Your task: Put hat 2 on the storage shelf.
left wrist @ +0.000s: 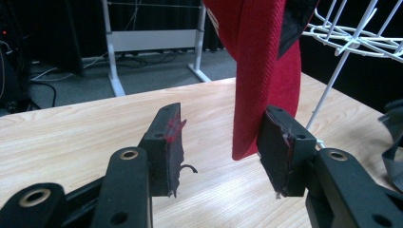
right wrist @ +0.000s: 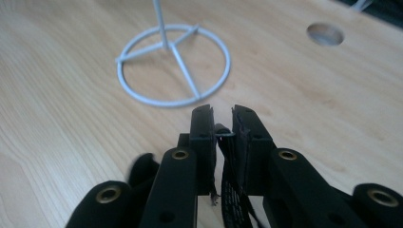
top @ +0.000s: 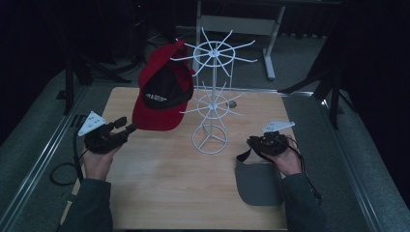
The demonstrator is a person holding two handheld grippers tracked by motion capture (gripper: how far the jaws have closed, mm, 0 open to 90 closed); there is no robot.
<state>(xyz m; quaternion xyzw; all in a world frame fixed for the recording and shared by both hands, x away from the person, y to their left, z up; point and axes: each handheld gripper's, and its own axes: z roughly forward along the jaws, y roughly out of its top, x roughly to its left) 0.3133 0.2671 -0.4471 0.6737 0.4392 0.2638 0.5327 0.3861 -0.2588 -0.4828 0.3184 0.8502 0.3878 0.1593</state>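
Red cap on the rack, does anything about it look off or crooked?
Yes. The red cap hangs tilted from the white wire rack, brim down by the open left gripper. The gripper's pads look frayed, smeared red.

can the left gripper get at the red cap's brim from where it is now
Probably yes. The left gripper has its jaws open, and the brim of the red cap hangs between them, close to one pad. Nothing stands in between; the white wire rack is off to the side.

The table (top: 159, 193) is overlooked from high; each gripper view looks closely past its fingers; the white wire rack (top: 210, 96) is shared.
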